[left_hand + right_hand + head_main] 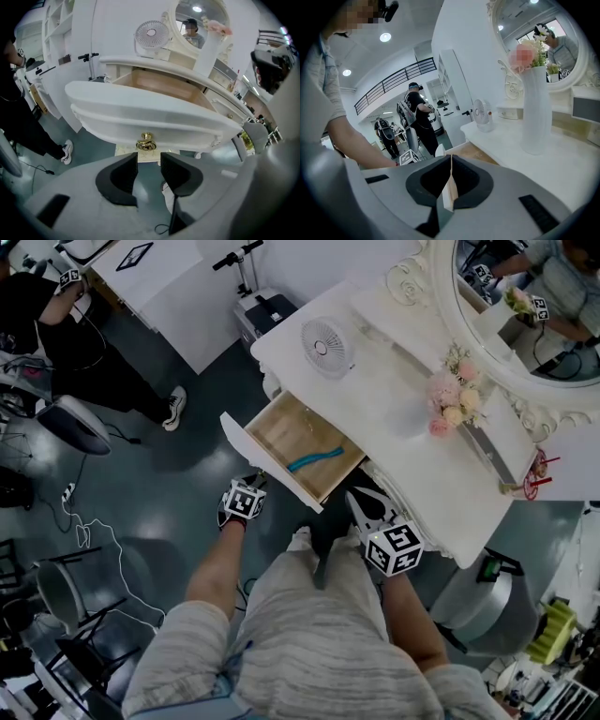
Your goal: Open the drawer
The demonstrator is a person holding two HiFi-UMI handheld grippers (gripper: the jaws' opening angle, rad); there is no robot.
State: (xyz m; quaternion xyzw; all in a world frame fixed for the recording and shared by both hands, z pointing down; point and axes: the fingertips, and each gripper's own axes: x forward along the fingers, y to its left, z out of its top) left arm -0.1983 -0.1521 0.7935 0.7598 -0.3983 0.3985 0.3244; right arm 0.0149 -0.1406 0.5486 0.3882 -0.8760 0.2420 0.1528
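Your left gripper (pixel 149 158) stands open and empty just below the round brass knob (pixel 146 142). Take the white wooden drawer (pixel 140 110) there; it looks rigid and light.

Overhead: drawer (pixel 281 432) front hides its knob (pixel 146 141) | blue thing (pixel 314 461) inside, too small to name | mirror (pixel 525 343) cut off up top | my right claw (pixel 450 161) blocks most of the drawer

A small white fan (pixel 328 345) is standing on the worktop (pixel 394 442), far ahead of the right gripper (pixel 356 498). A tall white vase (pixel 536 110) with pink flowers (pixel 450 395) is standing ahead of it to the right. A blue thing (pixel 316 460) is lying just ahead of that gripper. A person in black (pixel 84 352) is standing far left of the left gripper (pixel 246 486).
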